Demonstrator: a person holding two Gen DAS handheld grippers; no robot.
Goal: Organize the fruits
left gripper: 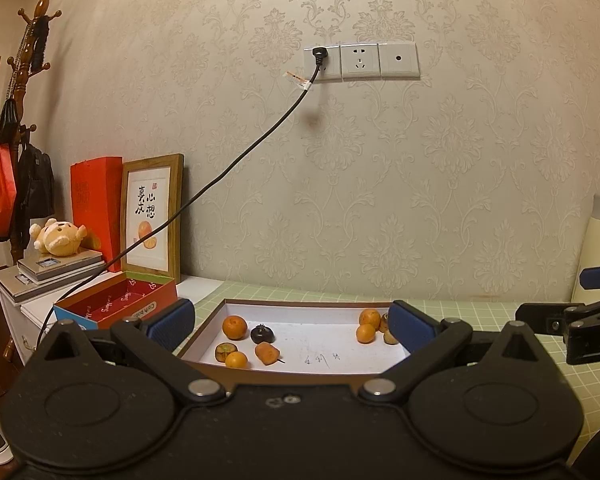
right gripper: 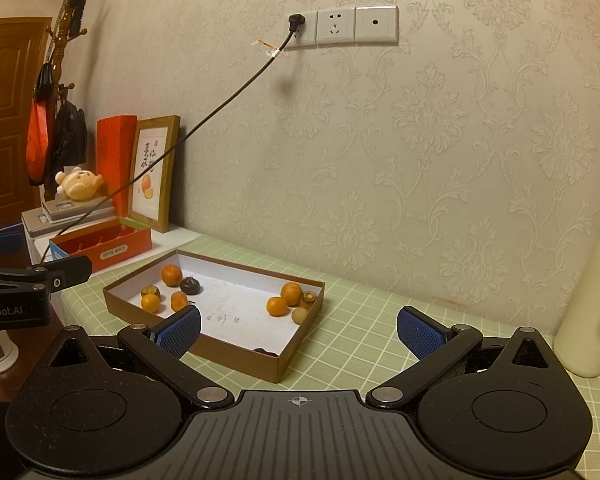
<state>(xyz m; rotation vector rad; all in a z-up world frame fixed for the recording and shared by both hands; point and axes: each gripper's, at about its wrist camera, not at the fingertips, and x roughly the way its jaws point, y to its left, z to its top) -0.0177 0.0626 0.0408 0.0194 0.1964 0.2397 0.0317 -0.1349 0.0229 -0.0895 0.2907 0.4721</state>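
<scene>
While we hold both grippers back from the shallow cardboard tray [right gripper: 260,362], the left gripper [left gripper: 292,322] and right gripper [right gripper: 299,330] gape wide and empty. Oranges [right gripper: 171,275] and a dark fruit [right gripper: 190,285] cluster at the tray's left end, more oranges [right gripper: 291,293] at its right, on the green checked tablecloth [right gripper: 360,328].

Cream damask wallpaper [left gripper: 380,184] under dim warm light, triple socket plate [left gripper: 360,62] with one black cord [left gripper: 236,164] plugged in, wooden coat stand [left gripper: 24,80] at left hung with bags, brown panelled door [right gripper: 8,120], green grid table cover [right gripper: 380,340].
</scene>
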